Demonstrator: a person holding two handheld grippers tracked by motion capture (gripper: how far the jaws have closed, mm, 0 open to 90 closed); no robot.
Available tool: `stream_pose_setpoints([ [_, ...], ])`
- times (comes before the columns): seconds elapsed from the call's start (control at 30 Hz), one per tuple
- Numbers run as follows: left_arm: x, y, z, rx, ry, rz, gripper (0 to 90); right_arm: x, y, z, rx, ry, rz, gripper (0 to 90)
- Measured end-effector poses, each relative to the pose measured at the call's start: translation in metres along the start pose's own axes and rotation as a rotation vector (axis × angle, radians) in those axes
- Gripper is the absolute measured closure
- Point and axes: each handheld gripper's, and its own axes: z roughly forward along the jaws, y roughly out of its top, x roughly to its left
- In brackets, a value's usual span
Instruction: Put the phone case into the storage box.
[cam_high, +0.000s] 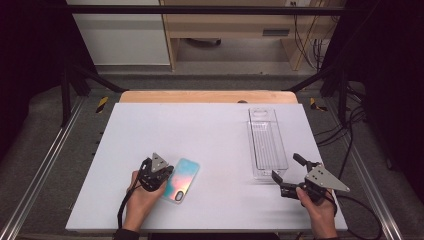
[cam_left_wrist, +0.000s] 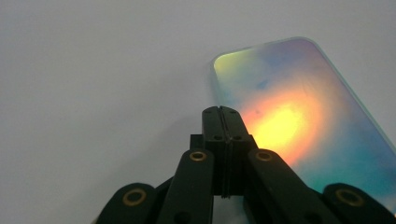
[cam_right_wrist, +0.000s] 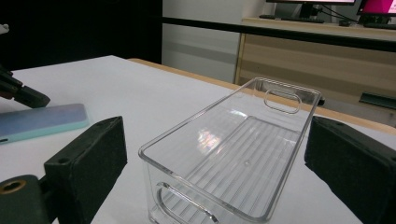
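An iridescent phone (cam_high: 182, 180) lies flat on the white table (cam_high: 200, 130), near the front and left of centre. My left gripper (cam_high: 165, 176) is shut with nothing between its jaws. In the left gripper view its tips (cam_left_wrist: 221, 112) sit at the long left edge of the phone (cam_left_wrist: 299, 112); whether they touch it I cannot tell. A clear, empty plastic tray (cam_high: 268, 145) lies lengthwise at the right. My right gripper (cam_high: 287, 167) is open at its near end. In the right gripper view the gripper (cam_right_wrist: 219, 156) has its jaws wide on either side of the tray (cam_right_wrist: 233, 140).
In the right gripper view the phone (cam_right_wrist: 42, 122) and the left gripper's tip (cam_right_wrist: 28, 97) lie off to the left. A wooden strip (cam_high: 207, 96) borders the table's far edge. Black frame bars and cables (cam_high: 345, 130) stand at the sides.
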Motion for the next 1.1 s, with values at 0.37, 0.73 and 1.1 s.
stream_pose_setpoints([
  [0.37,-0.0013,0.0029,-0.0001,-0.006,-0.004,0.004,90.0,0.0004,-0.0007,-0.0016,0.003,-0.004,0.004,5.8],
  [0.73,-0.0021,0.003,-0.0008,-0.003,0.0,0.008,90.0,-0.0016,-0.0044,-0.0015,0.016,-0.016,0.011,5.7],
  [1.1,-0.0025,0.0027,-0.0008,0.0,0.003,0.008,90.0,-0.0015,-0.0039,-0.0019,0.013,-0.017,0.0,5.8],
])
